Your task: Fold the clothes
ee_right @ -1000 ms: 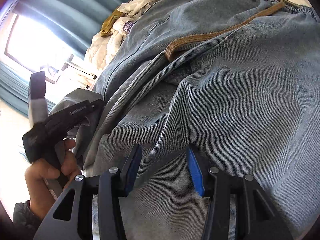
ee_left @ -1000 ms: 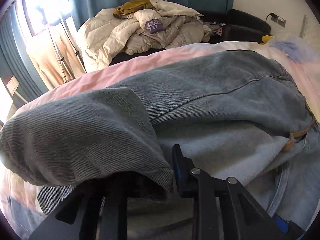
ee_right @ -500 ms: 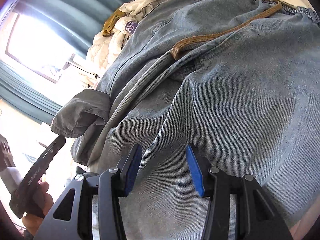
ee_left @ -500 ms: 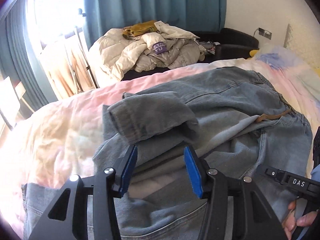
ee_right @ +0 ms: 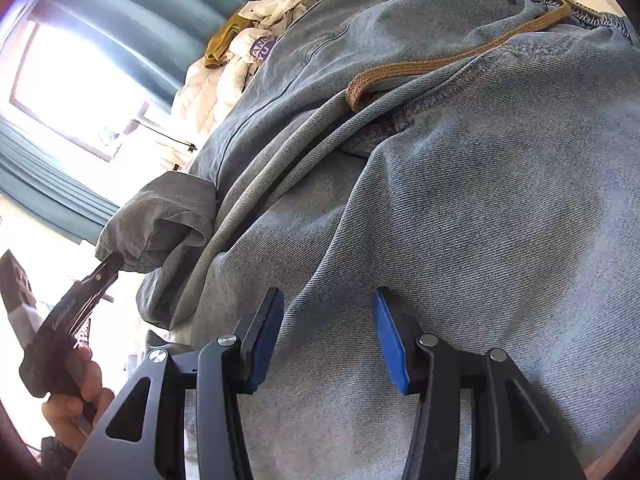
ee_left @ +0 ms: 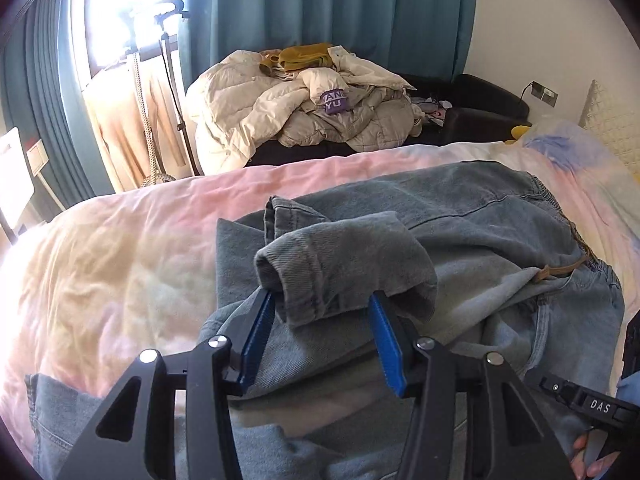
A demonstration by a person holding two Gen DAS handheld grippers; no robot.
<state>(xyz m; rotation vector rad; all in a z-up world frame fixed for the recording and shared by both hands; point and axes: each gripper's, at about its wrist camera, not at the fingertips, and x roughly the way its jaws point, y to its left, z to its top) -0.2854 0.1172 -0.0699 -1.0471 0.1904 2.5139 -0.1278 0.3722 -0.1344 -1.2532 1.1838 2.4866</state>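
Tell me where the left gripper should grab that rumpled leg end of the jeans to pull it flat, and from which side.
Grip the leg cuff at its stitched hem, the near edge that hangs down toward the left gripper. Come from the near side, low, with one of the fingers on each face of the hem. The cuff lies bunched and curled on the jeans, and its open mouth faces the gripper, so that edge probably offers the cleanest bite.

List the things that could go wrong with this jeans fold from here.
1. The folded-over leg cuff lies bunched and skewed on the jeans, just past the open left gripper; left so, the fold may end up lumpy.
2. The right gripper, fingers apart, rests on the denim near a ridge; closing there might pinch extra layers.
3. The brown drawstring lies loose and may get trapped in the next fold.
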